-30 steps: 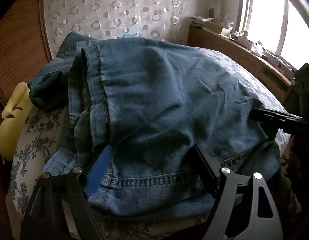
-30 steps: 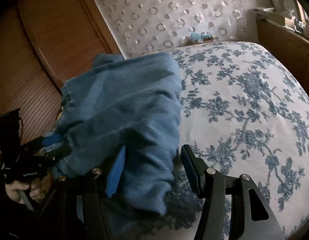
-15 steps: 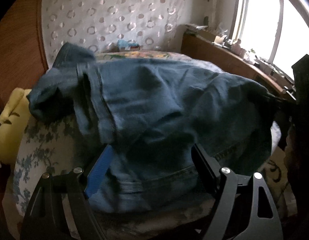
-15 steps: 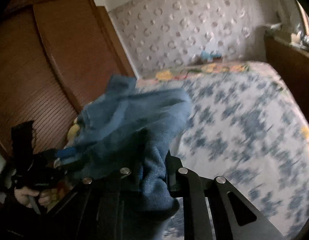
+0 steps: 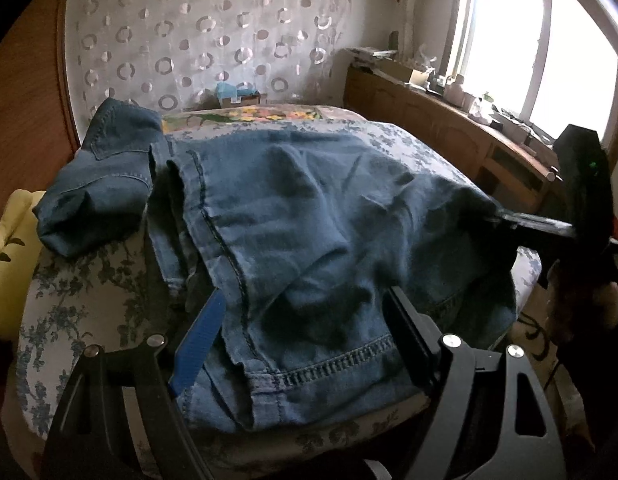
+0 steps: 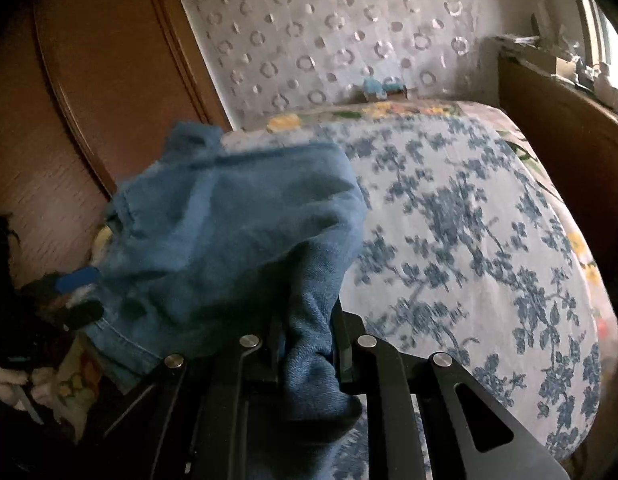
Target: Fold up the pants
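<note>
The blue denim pants [image 5: 309,232] lie in a folded heap on the near left part of the bed, hem toward me. My left gripper [image 5: 305,336] is open, its jaws standing on either side of the hem edge. My right gripper [image 6: 307,344] is shut on a bunch of the pants [image 6: 237,240] at their right side and holds it lifted off the bed. The right gripper also shows at the right of the left wrist view [image 5: 529,224], pinching the fabric edge.
The bed [image 6: 469,220] has a white cover with blue flowers. A wooden wardrobe [image 6: 89,80] stands to the left. A wooden sideboard [image 5: 449,120] with clutter runs under the window at right. A yellow pillow [image 5: 9,260] lies at the bed's left edge.
My right gripper closed on the right side of the pants and lifted it. The left gripper stayed open at the hem, drawn back slightly.
</note>
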Tool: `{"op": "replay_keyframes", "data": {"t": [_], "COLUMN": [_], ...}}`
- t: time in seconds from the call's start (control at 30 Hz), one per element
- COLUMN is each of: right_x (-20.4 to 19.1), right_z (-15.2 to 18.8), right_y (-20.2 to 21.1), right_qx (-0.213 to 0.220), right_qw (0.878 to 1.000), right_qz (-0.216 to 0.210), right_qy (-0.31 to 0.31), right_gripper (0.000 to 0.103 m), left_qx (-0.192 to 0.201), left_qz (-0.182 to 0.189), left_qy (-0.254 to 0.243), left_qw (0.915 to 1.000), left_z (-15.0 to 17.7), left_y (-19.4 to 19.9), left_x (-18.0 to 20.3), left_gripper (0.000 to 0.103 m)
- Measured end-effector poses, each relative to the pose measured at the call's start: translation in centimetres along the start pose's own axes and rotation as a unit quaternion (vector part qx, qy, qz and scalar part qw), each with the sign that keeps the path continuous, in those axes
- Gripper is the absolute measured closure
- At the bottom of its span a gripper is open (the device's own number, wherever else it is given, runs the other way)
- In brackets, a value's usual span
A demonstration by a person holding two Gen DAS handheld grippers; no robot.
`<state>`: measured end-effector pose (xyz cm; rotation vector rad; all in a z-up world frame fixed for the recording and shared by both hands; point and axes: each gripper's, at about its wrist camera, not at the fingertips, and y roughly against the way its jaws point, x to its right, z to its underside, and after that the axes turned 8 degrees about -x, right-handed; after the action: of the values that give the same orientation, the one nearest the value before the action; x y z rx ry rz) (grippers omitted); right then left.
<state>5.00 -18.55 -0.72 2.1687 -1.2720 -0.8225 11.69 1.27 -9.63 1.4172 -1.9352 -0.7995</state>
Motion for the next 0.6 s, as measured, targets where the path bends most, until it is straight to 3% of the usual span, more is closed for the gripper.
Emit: {"op": "replay_keyframes", "data": {"t": [0.3, 0.5, 0.6], "right_x": [-6.4, -10.5, -12.9], "right_z": [-3.0, -3.5, -3.1], "right_y": [3.4, 1.4, -0.6], "right_qx": [0.072, 0.060, 0.043], "right_qw": [0.993, 0.984, 0.981], "right_qz": [-0.068, -0.145, -0.162], "right_qy": [0.064, 0.078, 0.096], "right_gripper": [0.088, 0.088, 0.088], "left_qx": [0.037, 0.061, 0.070], "left_qz": [-0.019, -0.047, -0.060], "left_qy": [0.008, 0.011, 0.018], "left_qw": [0.9991, 0.9970, 0.9956], "left_z": [-0.8, -0.5, -0.2], "left_y": [4.8, 8.8, 10.2], "left_x": [-1.6, -3.5, -4.8], "left_gripper": [0.021, 0.021, 0.021]}}
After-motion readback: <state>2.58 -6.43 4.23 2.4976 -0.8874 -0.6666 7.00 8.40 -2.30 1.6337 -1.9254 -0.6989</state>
